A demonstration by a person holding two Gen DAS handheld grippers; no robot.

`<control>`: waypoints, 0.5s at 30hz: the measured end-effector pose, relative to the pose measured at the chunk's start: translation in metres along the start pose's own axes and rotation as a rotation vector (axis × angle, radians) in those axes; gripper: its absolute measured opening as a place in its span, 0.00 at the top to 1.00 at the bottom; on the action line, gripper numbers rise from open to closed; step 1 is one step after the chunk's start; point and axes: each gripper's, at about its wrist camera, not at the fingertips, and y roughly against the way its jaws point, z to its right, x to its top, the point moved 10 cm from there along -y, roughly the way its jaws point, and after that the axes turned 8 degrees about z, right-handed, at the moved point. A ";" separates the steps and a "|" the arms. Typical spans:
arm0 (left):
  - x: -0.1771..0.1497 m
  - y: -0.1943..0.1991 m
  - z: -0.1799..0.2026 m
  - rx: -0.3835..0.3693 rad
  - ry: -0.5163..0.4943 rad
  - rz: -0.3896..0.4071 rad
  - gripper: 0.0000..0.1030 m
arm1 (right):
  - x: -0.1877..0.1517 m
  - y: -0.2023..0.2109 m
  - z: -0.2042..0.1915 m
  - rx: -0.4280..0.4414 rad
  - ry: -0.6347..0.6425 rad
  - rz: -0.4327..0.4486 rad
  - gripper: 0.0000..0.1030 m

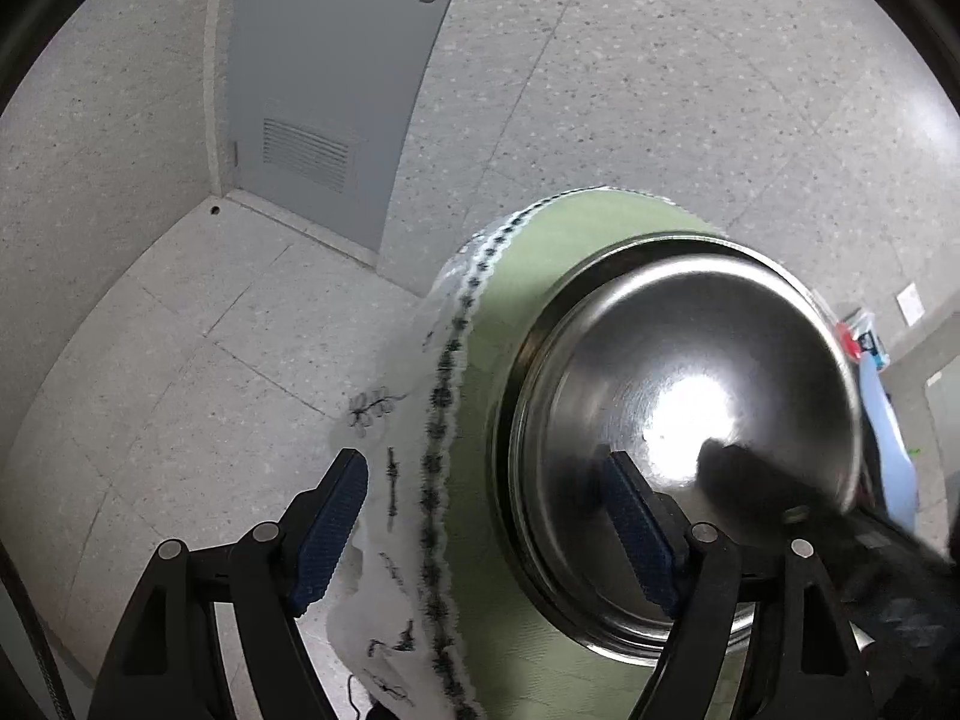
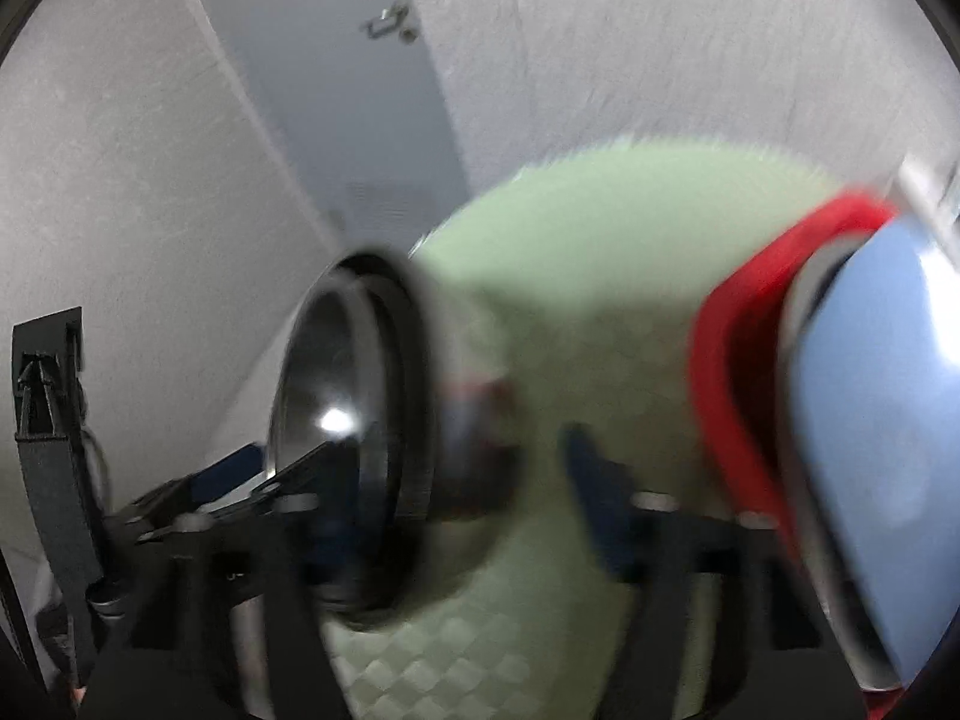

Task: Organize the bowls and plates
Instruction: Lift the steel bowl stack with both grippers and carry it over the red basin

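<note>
A stack of steel bowls (image 1: 678,438) sits on the green cloth (image 1: 540,264) of a round table. My left gripper (image 1: 489,531) is open, its right finger (image 1: 639,531) over the bowl's near rim, its left finger (image 1: 330,531) past the table edge. The right gripper's dark finger (image 1: 798,516) reaches into the bowl from the right. In the blurred right wrist view the steel bowls (image 2: 342,414) are at left, with the left gripper (image 2: 240,480) beside them. My right gripper (image 2: 540,480) is open over the cloth. A blue plate (image 2: 882,450) and a red plate (image 2: 738,372) are at right.
A lace trim (image 1: 444,408) hangs over the table's left edge. Tiled floor (image 1: 180,372), a grey door (image 1: 324,90) and speckled walls lie behind. The blue plate (image 1: 888,438) shows behind the bowls in the left wrist view.
</note>
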 end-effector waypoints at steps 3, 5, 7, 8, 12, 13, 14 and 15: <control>-0.002 -0.001 0.005 -0.041 0.001 -0.007 0.30 | -0.002 -0.002 0.010 0.023 -0.027 -0.012 0.59; -0.002 -0.001 0.014 -0.104 0.017 -0.019 0.52 | -0.003 -0.003 0.013 0.045 -0.040 -0.020 0.59; 0.000 0.001 0.022 -0.106 -0.009 -0.015 0.58 | -0.003 -0.003 0.012 0.058 -0.044 -0.023 0.59; 0.000 0.001 0.023 -0.096 -0.018 -0.014 0.58 | -0.003 -0.003 0.013 0.063 -0.052 -0.028 0.59; 0.001 0.007 0.020 -0.092 -0.011 -0.015 0.61 | -0.007 -0.002 0.017 0.098 -0.093 -0.046 0.59; 0.002 0.011 0.020 -0.085 -0.012 -0.001 0.61 | -0.007 0.000 0.016 0.100 -0.090 -0.043 0.59; 0.004 0.016 0.021 -0.078 -0.014 0.011 0.61 | -0.007 0.002 0.015 0.111 -0.092 -0.041 0.59; 0.007 0.018 0.026 -0.073 -0.015 0.020 0.62 | -0.006 0.005 0.013 0.124 -0.100 -0.039 0.59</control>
